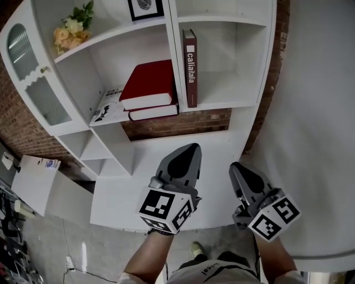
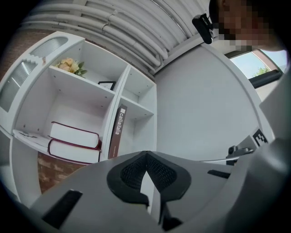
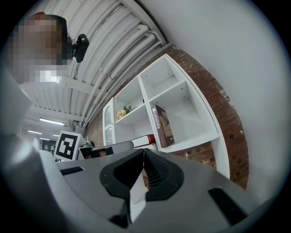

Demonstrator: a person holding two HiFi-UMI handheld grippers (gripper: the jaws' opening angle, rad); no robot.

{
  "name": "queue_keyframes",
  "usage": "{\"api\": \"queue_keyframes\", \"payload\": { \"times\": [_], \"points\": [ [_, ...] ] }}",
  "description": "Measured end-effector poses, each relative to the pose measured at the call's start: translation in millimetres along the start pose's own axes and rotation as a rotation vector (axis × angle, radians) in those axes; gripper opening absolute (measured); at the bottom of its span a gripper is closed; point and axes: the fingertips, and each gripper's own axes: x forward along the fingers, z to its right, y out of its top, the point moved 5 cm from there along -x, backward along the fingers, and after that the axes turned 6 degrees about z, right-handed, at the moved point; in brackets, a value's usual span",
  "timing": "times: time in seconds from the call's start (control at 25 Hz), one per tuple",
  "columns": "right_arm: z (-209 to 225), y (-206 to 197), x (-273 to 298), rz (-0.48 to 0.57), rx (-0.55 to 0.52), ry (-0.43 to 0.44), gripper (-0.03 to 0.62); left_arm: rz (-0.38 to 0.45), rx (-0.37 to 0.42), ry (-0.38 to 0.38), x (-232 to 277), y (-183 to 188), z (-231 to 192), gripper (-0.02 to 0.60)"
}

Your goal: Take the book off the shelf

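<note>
A brown book (image 1: 190,66) with white spine lettering stands upright in the right compartment of the white shelf unit (image 1: 222,102), against the divider. It also shows in the left gripper view as the brown book (image 2: 117,132) and in the right gripper view as the brown book (image 3: 163,125). My left gripper (image 1: 193,148) hovers below the shelf over the white counter, jaws shut and empty. My right gripper (image 1: 234,166) hangs beside it, a little lower and to the right, also shut with nothing held. Both point toward the shelf, well short of the book.
Two red books (image 1: 148,91) lie stacked in the middle compartment, with a magazine (image 1: 108,106) to their left. Flowers (image 1: 69,28) and a framed picture (image 1: 145,8) sit on the shelf above. A glass-fronted cabinet door (image 1: 33,72) is at the left, brick wall (image 1: 183,123) behind.
</note>
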Motion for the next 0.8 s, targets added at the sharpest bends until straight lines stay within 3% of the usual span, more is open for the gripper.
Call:
{"api": "queue_keyframes", "payload": {
  "times": [0.32, 0.6, 0.8],
  "points": [
    [18.3, 4.0, 40.1, 0.008, -0.012, 0.022, 0.017, 0.055, 0.02, 0.03, 41.7, 8.0, -31.1, 0.012],
    [48.8, 22.0, 70.8, 0.034, 0.004, 0.105, 0.017, 0.115, 0.12, 0.15, 82.0, 33.4, -50.1, 0.02],
    [74.9, 42.8, 89.3, 0.059, -0.017, 0.168, 0.017, 0.138, 0.206, 0.217, 125.3, 48.0, -56.9, 0.122]
  ]
}}
